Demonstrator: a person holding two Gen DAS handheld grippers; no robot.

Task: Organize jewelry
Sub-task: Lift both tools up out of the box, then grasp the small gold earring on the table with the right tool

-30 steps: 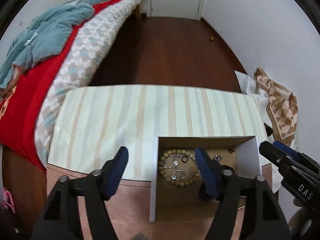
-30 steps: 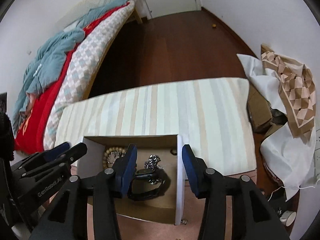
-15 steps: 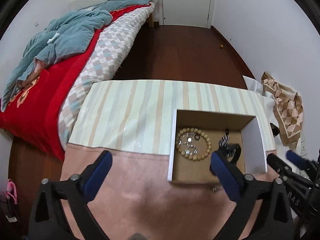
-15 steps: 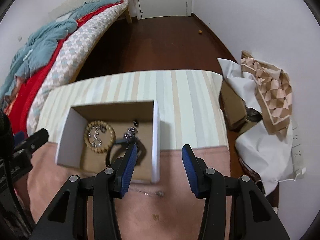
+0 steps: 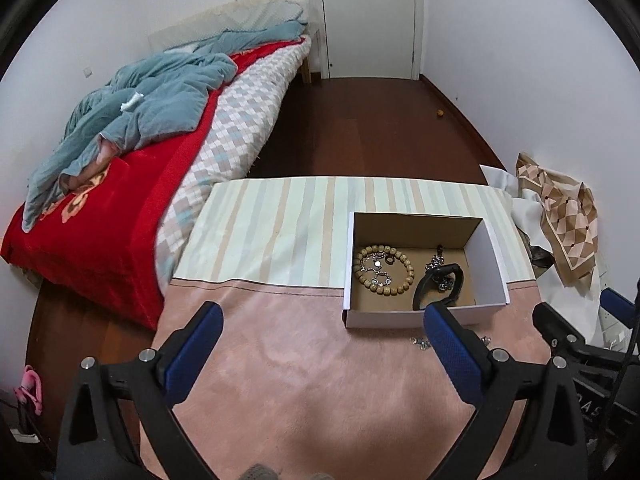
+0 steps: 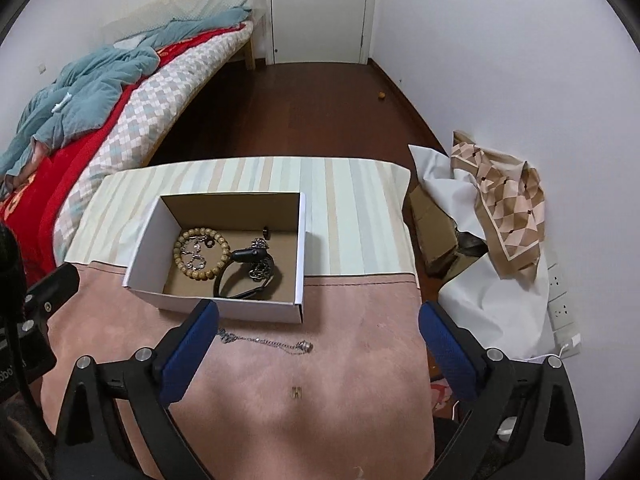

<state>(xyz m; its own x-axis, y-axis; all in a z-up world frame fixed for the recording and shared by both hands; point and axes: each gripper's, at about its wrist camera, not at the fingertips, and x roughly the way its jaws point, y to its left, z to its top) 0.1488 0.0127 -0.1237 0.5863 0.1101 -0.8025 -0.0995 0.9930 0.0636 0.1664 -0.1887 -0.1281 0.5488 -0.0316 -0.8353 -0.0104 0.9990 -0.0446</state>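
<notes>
A white cardboard box (image 5: 496, 264) (image 6: 148, 236) stands on the table. It holds a wooden bead bracelet (image 5: 400, 286) (image 6: 202, 274), silver chain pieces (image 5: 374, 270) and a black band (image 5: 438, 280) (image 6: 248, 256). A silver chain (image 6: 264, 342) lies on the pink cloth just in front of the box; it also shows in the left wrist view (image 5: 420, 343). A small gold piece (image 6: 296, 392) lies nearer me. My left gripper (image 5: 320, 356) is open and empty, above the pink cloth, left of the box. My right gripper (image 6: 318, 354) is open and empty, above the chain.
The table has a pink cloth (image 6: 360, 360) in front and a striped cloth (image 5: 280, 220) behind. A bed (image 5: 120, 208) with red and blue covers is to the left. Bags and a patterned cloth (image 6: 504, 196) lie on the floor to the right.
Both grippers have pulled back and up from the box. The right gripper's jaws have opened wider. The chain and the gold piece on the pink cloth have come into view.
</notes>
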